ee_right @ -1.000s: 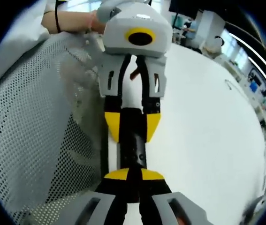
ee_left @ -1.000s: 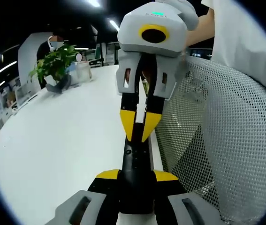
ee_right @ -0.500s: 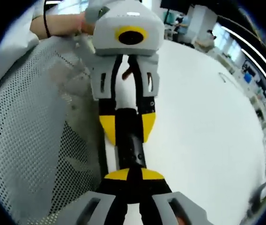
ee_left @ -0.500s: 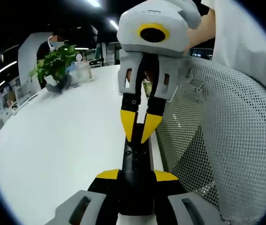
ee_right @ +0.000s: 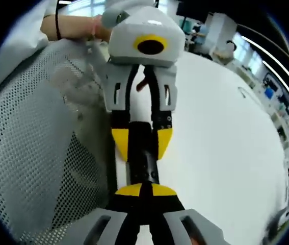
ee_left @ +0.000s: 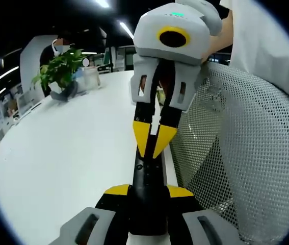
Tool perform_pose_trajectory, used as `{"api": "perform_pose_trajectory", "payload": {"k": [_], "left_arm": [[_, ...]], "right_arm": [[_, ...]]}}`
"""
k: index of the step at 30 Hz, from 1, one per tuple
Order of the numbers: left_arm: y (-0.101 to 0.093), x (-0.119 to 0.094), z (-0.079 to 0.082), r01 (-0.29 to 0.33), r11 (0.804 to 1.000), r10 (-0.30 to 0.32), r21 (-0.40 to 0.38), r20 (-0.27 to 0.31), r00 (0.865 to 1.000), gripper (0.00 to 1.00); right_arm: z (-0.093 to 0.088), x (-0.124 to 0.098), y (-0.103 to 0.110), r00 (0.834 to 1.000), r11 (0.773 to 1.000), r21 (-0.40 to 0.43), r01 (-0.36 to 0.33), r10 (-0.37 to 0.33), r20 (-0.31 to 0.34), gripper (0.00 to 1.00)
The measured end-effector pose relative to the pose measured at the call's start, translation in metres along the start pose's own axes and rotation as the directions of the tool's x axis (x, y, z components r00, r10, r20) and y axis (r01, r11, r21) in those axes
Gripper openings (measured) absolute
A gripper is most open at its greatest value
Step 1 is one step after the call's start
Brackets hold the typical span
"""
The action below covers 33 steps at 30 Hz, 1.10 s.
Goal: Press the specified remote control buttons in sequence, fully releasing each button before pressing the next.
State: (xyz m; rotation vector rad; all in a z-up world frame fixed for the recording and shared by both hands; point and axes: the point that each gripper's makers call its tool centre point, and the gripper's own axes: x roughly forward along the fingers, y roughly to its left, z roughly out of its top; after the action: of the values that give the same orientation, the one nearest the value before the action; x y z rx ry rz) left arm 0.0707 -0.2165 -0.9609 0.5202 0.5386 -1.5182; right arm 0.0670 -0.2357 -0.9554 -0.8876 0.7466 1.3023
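Your left tongs [ee_left: 148, 192] are clenched on the black remote control [ee_left: 148, 176], one yellow pad on each long side, so the remote is carried off the worktop and its button face is turned up towards the other tool. Your right tongs [ee_left: 152, 151] are pinched together into a single point, which suits poking one button at a time. That point sits at the far end of the remote, touching it or just above it; I cannot tell whether a button is pressed down.

In the right gripper view the same grip shows from the other end: the left tongs [ee_right: 141, 145] straddle the remote [ee_right: 143, 166], and the right tongs [ee_right: 141, 191] meet it from below.

The white worktop [ee_left: 68, 153] lies under the remote. A mesh chair back [ee_left: 246, 158] stands just beside the tongs, on your body's side. A potted plant [ee_left: 60, 69] is well apart, out of the way.
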Motion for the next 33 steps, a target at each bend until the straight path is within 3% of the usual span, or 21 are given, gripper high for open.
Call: {"api": "perform_pose_trajectory", "payload": {"k": [3, 9, 13, 16, 26, 33], "left_arm": [[0.0, -0.0001, -0.0001, 0.0, 1.0, 0.0, 0.0, 0.0, 1.0, 0.25], [0.0, -0.0001, 0.0001, 0.002, 1.0, -0.002, 0.002, -0.002, 1.0, 0.25], [0.0, -0.0002, 0.0002, 0.002, 1.0, -0.002, 0.003, -0.002, 1.0, 0.25], [0.0, -0.0002, 0.0003, 0.001, 1.0, -0.001, 0.002, -0.002, 1.0, 0.25], [0.0, -0.0002, 0.0003, 0.0, 1.0, 0.0, 0.004, -0.004, 1.0, 0.25], [-0.0001, 0.0003, 0.0004, 0.0, 1.0, 0.0, 0.004, -0.005, 1.0, 0.25]], "right_arm": [[0.0005, 0.0006, 0.0008, 1.0, 0.999, -0.045, -0.01, 0.008, -0.026, 0.0], [0.0, 0.0014, -0.0011, 0.996, 0.999, 0.007, -0.046, 0.047, -0.078, 0.0], [-0.0007, 0.0003, -0.0017, 0.996, 0.997, 0.06, -0.052, 0.056, -0.062, 0.0], [-0.001, -0.0007, 0.0008, 0.999, 1.0, -0.014, -0.022, 0.021, -0.039, 0.0], [0.0036, -0.0017, 0.0048, 1.0, 1.0, 0.003, -0.016, 0.016, -0.012, 0.0], [0.0021, -0.0008, 0.0013, 1.0, 1.0, -0.006, 0.012, -0.012, -0.029, 0.0]]}}
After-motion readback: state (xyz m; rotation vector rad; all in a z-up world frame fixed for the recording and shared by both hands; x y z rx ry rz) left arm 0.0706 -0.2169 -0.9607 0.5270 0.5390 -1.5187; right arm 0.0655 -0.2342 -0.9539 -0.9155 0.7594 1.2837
